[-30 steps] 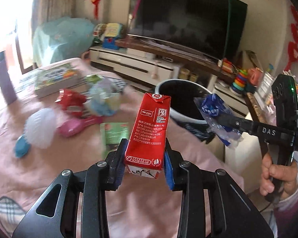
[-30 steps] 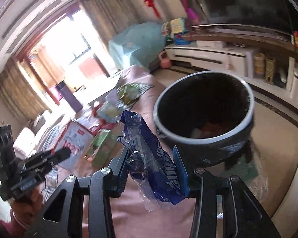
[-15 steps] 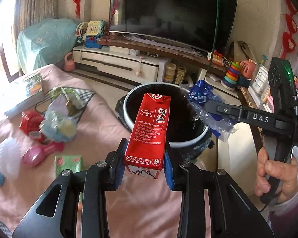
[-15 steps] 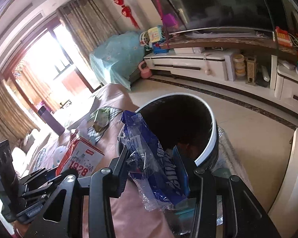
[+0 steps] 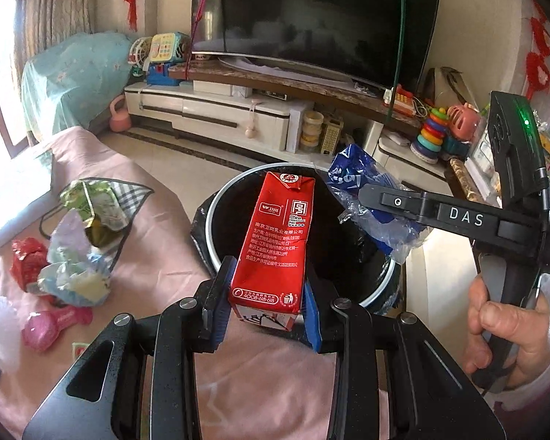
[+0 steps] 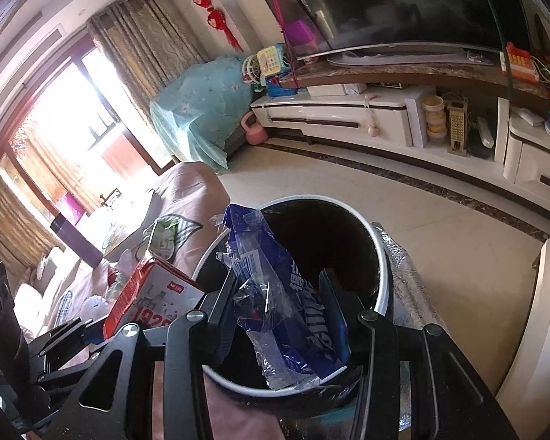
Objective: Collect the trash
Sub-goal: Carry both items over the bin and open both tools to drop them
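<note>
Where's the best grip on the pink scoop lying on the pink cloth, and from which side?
Take the pink scoop by its handle, the narrow straight end pointing right toward the table middle. Come from above with the gripper across the handle's width; it lies flat, and crumpled wrappers crowd its far side, so a side approach looks blocked.

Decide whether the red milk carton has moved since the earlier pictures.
Yes. The red milk carton, clamped in the left gripper, has travelled from above the pink tablecloth to the round black bin.
</note>
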